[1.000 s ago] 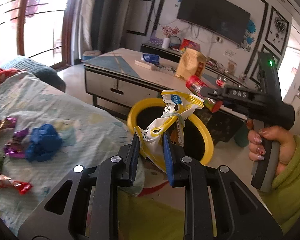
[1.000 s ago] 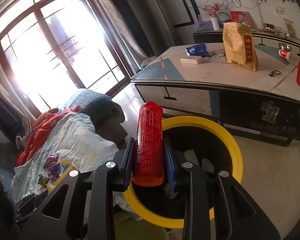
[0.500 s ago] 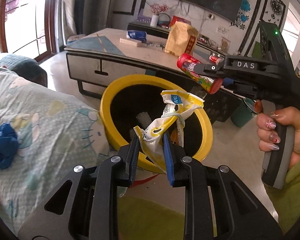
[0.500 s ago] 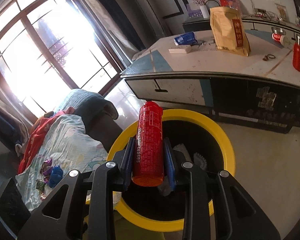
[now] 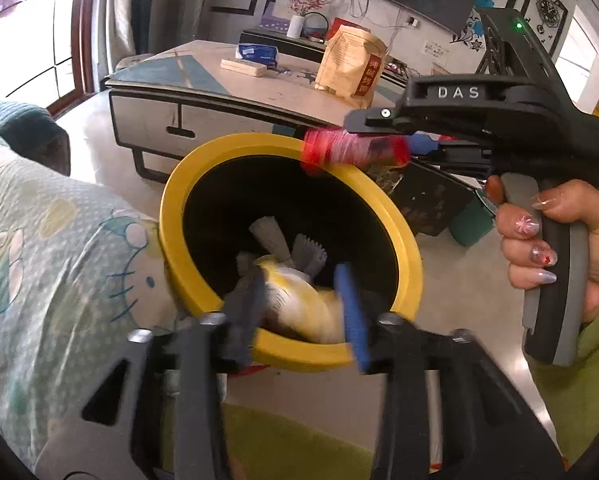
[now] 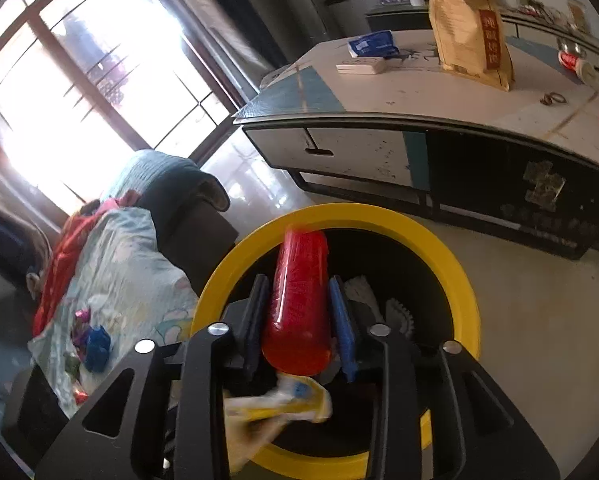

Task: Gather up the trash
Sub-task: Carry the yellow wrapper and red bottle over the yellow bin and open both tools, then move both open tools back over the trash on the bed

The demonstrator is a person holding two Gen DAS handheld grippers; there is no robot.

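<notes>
A yellow-rimmed black trash bin (image 5: 203, 176) stands on the floor beside the bed. My left gripper (image 5: 299, 304) is open over the bin's near rim, and the yellow and white wrapper (image 5: 303, 300) is blurred between its spread fingers, dropping into the bin. My right gripper (image 6: 299, 312) holds a red tube can (image 6: 299, 300) over the bin (image 6: 455, 264); its fingers look slightly apart and the can is blurred. In the left wrist view the can (image 5: 351, 152) hangs over the bin's far rim. The wrapper (image 6: 283, 404) shows below the right gripper.
A low coffee table (image 5: 203, 80) stands behind the bin with a tan paper bag (image 5: 351, 64), a blue pack and a white box. The bed cover (image 6: 115, 264) at the left carries a blue scrap (image 6: 95, 344) and several sweet wrappers.
My left gripper has opened and the wrapper has slipped down between its fingers into the bin. Both grippers have moved closer over the bin. The right fingers have loosened around the can.
</notes>
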